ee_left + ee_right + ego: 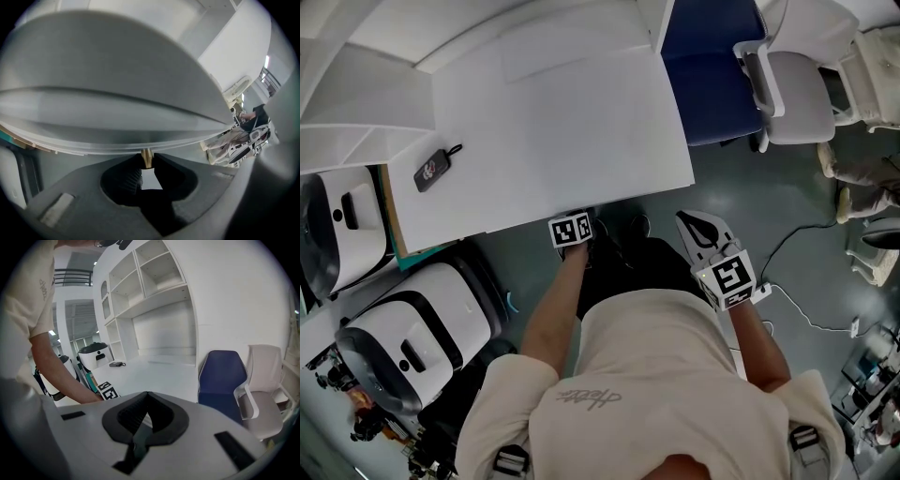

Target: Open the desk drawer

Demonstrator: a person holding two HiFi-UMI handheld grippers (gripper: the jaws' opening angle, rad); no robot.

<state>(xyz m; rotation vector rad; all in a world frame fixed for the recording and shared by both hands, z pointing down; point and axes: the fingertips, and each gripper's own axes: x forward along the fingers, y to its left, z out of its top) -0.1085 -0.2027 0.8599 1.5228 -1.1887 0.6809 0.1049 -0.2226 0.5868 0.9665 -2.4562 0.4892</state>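
Cream shirt [647, 375] closest, bent over white desk [562, 122]. Left gripper [146, 161] pinched on brass knob [146, 155] of drawer [117, 119], still shut under desk edge. Right gripper [146, 397] closed, empty, aside. Grasp made; next, probably a straight outward pull.

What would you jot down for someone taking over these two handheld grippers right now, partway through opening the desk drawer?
Left gripper: reaching under the front edge of the white desk, fingers closed on a small brass knob.
Right gripper: fingers shut, empty, held beside the person's body, off the desk.
Done: knob reached and, as far as the left gripper view shows, gripped.
Left: pull the knob toward you to slide the drawer out. In the head view nothing sticks out past the desk edge, so the drawer seems unopened.
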